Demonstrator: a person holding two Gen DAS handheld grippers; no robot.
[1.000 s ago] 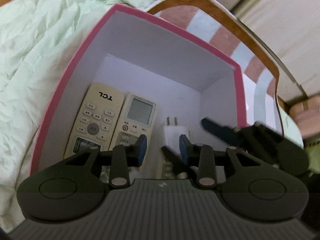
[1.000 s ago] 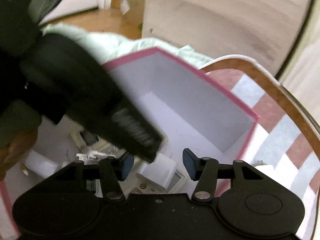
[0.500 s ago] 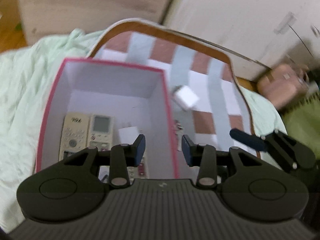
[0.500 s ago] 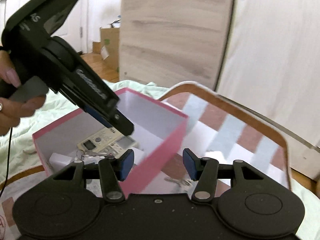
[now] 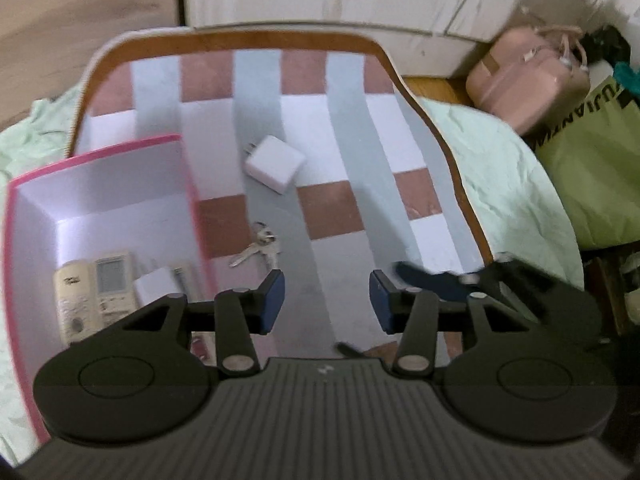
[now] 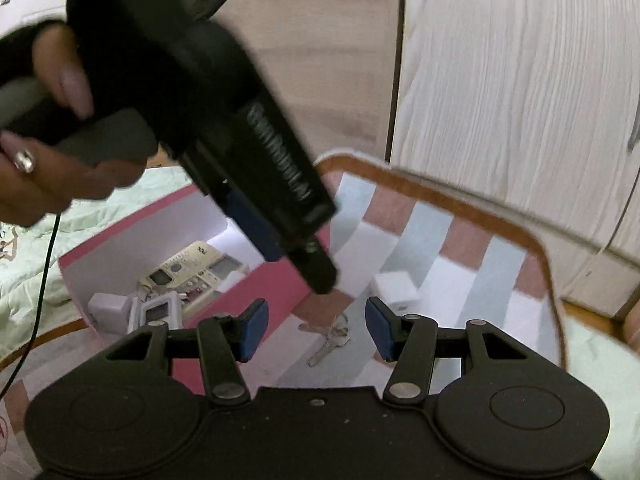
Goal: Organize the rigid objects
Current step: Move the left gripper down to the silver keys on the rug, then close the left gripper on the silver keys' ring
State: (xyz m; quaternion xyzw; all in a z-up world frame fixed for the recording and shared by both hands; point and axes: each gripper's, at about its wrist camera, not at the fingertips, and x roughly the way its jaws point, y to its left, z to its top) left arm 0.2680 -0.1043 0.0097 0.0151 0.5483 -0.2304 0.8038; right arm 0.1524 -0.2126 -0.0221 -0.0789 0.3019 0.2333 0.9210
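A pink box (image 5: 188, 184) with a white inside stands on the checked mat (image 5: 320, 128) at the left. It holds two remote controls (image 5: 94, 288) and a white charger (image 5: 154, 284). A second white charger (image 5: 274, 164) and a bunch of keys (image 5: 258, 248) lie on the mat outside the box. My left gripper (image 5: 326, 300) is open and empty above the mat, near the keys. My right gripper (image 6: 312, 328) is open and empty, with the keys (image 6: 328, 338) and the charger (image 6: 396, 288) ahead of it. The box (image 6: 276, 280) lies to its left.
The left gripper's body (image 6: 240, 132) and the hand that holds it fill the upper left of the right wrist view. A green sheet (image 5: 492, 168) surrounds the mat. A pink case (image 5: 528, 80) and a green bag (image 5: 600, 160) stand at the right. A wardrobe (image 6: 520, 80) is behind.
Both grippers have pulled back out of the box and swung right over the mat. The loose charger and keys have come into view. Both stay open.
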